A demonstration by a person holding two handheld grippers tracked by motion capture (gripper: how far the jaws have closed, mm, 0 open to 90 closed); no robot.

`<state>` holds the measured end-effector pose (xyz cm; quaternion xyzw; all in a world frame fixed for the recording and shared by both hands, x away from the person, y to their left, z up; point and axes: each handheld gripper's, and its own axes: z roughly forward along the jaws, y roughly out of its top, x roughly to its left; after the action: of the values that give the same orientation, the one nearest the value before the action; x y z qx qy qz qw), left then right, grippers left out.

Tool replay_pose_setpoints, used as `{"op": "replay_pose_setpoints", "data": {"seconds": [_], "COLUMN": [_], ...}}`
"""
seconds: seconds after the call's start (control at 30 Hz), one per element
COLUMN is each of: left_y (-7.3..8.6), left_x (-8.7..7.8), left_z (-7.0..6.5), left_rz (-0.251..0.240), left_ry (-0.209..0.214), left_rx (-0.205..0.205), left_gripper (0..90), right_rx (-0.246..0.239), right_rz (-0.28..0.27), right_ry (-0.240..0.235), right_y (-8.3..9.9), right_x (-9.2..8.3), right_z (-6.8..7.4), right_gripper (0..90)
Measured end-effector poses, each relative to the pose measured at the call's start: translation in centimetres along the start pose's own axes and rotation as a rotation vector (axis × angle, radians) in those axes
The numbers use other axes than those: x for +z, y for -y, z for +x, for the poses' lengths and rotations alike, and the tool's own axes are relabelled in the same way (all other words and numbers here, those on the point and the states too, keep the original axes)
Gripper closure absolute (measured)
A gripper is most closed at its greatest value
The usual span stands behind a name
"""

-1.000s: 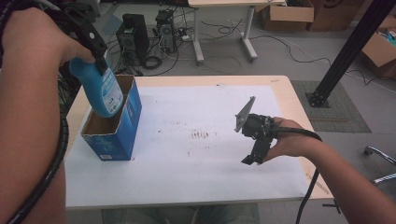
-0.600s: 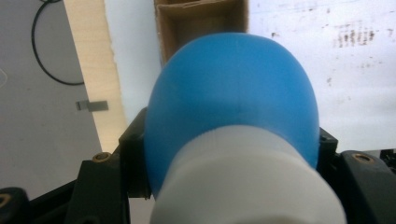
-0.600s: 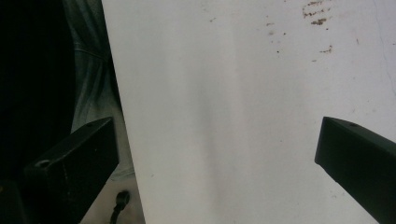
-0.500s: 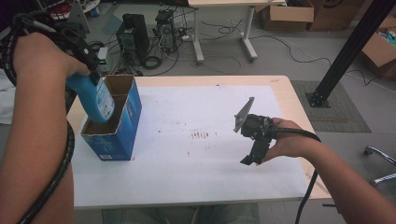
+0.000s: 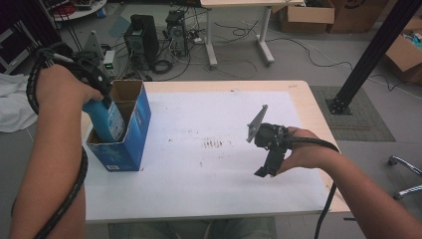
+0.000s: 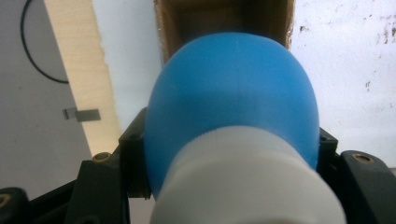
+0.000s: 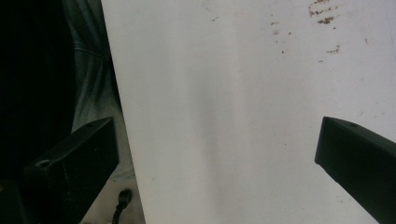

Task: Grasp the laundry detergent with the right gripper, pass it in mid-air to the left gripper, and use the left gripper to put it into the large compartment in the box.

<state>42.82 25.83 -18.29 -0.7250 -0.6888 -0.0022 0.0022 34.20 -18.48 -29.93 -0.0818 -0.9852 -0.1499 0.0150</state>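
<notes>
The left gripper [image 5: 102, 92] has its fingers clamped on a blue bottle [image 5: 107, 119] just below the white cap [image 6: 247, 182], and the bottle stands nearly upright with its lower part inside the open blue cardboard box [image 5: 127, 139] at the left side of the counter [image 5: 209, 184]; in the left gripper view the bottle's blue shoulder bulges between the black fingers [image 6: 100, 182], with the brown inside of the box beyond it; the box sits upright on the white sheet that covers the counter, near its left edge; the right gripper [image 5: 266, 167] hangs well apart from the box over the right half of the counter, pointing down at the sheet, its fingers [image 7: 359, 154] spread wide with nothing between them; faint brown specks [image 5: 214, 144] mark the sheet between box and right gripper.
</notes>
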Motion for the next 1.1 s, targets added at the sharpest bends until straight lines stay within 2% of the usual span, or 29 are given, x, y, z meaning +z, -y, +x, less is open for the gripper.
{"op": "replay_pose_setpoints", "data": {"seconds": [0.13,0.27,0.3,0.33,0.37,0.43,0.97,1.1], "left_y": [-0.1,-0.5,-0.5,-0.5,-0.5,-0.7,-1.1,-1.1], "left_x": [1.0,3.2,3.2,4.1,4.1,5.2,8.9,9.8], "left_z": [-0.1,-0.5,-0.5,-0.6,-0.6,-0.3,-0.6,-0.4], "left_rz": [0.003,0.018,0.018,0.023,0.023,0.028,0.045,0.048], "left_ry": [0.001,-0.019,-0.019,-0.009,-0.009,0.018,-0.012,0.011], "left_rx": [0.005,0.015,0.015,0.013,0.013,0.013,0.025,0.026], "left_gripper": [38.1,38.1,38.1,38.1,38.1,38.1,38.2,38.1], "right_rx": [0.002,-0.002,0.0,0.0,0.001,0.002,0.01,0.012], "right_rz": [-0.003,-0.004,-0.004,-0.002,-0.002,0.0,-0.004,-0.003], "right_ry": [-0.002,-0.004,-0.004,-0.005,-0.005,-0.003,-0.014,-0.016], "right_y": [-0.1,-0.3,-0.3,-0.3,-0.3,-0.3,-0.3,-0.3], "right_x": [0.1,0.2,0.2,0.2,0.2,0.3,0.8,0.9], "right_z": [-0.1,0.0,0.0,0.0,0.0,-0.1,-0.2,-0.2], "right_gripper": [0.0,0.0,0.0,0.0,0.0,0.0,0.0,0.0]}}
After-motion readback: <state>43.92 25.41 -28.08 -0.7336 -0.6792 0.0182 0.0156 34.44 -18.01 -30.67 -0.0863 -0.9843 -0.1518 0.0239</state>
